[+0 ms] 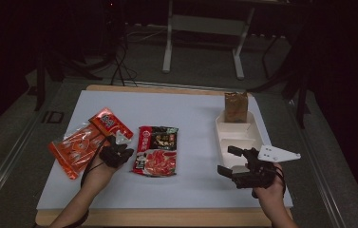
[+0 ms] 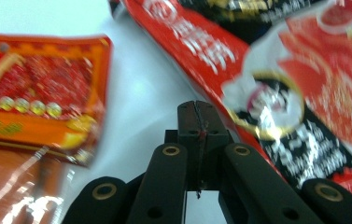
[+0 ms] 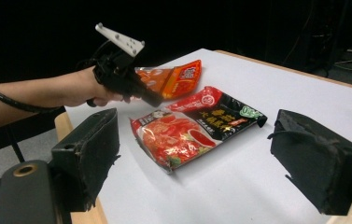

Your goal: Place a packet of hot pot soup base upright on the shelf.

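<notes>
Nearest the camera, from left: left gripper (image 1: 118, 153), jaws closed and empty, hovers between orange packet (image 1: 84, 142) and red-and-black sauce packet (image 1: 157, 150) on the white surface (image 1: 195, 118); right gripper (image 1: 236, 162), jaws wide and empty, waits beside the divided tray (image 1: 237, 133). Approach stage, apparently; next, opening jaws over a packet.

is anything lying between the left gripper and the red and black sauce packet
Nothing visible. The left gripper, jaws shut and empty, hangs over bare white table in the gap between the orange packet and the red and black sauce packet, which lies just beside its tips.
</notes>
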Action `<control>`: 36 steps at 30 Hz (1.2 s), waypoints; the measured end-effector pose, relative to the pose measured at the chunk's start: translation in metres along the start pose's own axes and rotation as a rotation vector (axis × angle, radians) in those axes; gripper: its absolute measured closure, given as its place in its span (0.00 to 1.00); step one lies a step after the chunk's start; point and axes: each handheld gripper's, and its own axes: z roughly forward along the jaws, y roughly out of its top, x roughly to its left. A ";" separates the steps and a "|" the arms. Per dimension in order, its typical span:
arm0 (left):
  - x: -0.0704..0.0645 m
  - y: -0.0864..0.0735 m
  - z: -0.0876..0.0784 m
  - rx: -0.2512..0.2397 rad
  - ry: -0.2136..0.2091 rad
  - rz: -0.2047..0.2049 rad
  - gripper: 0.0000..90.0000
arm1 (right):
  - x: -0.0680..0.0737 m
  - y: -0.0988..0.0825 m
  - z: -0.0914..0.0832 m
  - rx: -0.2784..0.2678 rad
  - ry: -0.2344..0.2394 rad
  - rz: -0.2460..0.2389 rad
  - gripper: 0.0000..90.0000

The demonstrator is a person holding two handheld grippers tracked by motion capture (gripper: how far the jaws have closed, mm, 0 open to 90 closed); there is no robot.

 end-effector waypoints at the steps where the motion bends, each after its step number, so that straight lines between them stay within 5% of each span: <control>1: 0.001 0.003 0.000 -0.012 0.011 -0.008 1.00 | 0.000 0.000 0.000 -0.002 0.000 0.000 0.17; 10: 0.010 0.026 0.007 -0.076 0.039 -0.058 0.70 | 0.000 -0.002 0.000 0.005 0.000 0.000 0.17; 18: 0.022 0.042 0.022 -0.096 0.031 -0.064 0.66 | 0.001 -0.003 0.003 0.014 0.008 -0.005 0.17; 36: 0.039 0.057 0.070 -0.022 0.007 -0.123 0.62 | 0.000 -0.007 0.005 0.030 0.027 -0.001 0.17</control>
